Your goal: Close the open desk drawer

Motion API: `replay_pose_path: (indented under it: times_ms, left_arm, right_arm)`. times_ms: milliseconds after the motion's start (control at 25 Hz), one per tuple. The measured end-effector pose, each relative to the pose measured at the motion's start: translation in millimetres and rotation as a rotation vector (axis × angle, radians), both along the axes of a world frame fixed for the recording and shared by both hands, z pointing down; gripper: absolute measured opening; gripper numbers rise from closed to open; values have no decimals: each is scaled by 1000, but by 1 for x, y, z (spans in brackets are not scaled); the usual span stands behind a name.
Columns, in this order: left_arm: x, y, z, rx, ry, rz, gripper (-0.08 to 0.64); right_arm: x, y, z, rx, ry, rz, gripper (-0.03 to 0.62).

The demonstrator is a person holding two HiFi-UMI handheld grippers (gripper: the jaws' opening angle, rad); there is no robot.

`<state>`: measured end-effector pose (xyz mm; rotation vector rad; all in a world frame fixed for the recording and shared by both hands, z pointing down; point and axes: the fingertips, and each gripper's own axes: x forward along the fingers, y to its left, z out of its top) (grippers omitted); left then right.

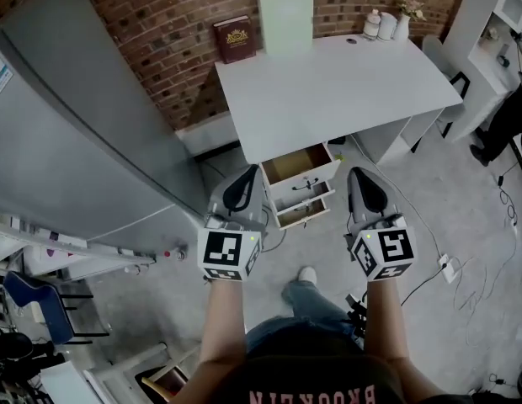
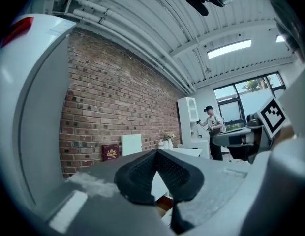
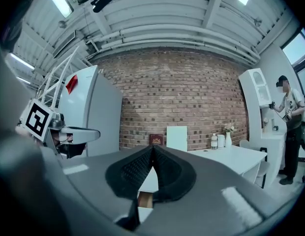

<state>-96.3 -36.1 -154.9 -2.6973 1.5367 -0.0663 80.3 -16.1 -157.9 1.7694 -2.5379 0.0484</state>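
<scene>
- Left gripper (image 1: 249,173) and right gripper (image 1: 359,173) hang with jaws pressed together, empty, either side of the open drawer (image 1: 296,165) under the white tabletop (image 1: 345,82).
- A one-sided push could skew and jam it.
- The lower drawer (image 1: 305,212) also looks ajar and could be pushed by mistake.
</scene>
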Motion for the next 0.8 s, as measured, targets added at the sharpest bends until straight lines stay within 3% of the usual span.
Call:
replay_pose_path:
  times_ms: [360,800]
  left_arm:
    - [22,-80,37,-85,-27,-64,-2]
    - [12,-102,94,-195,-68,-55,-2]
  right_arm:
    - [34,-90,41,-105,9,-50,0]
    - [33,-116,103,-226,-1,-26,2]
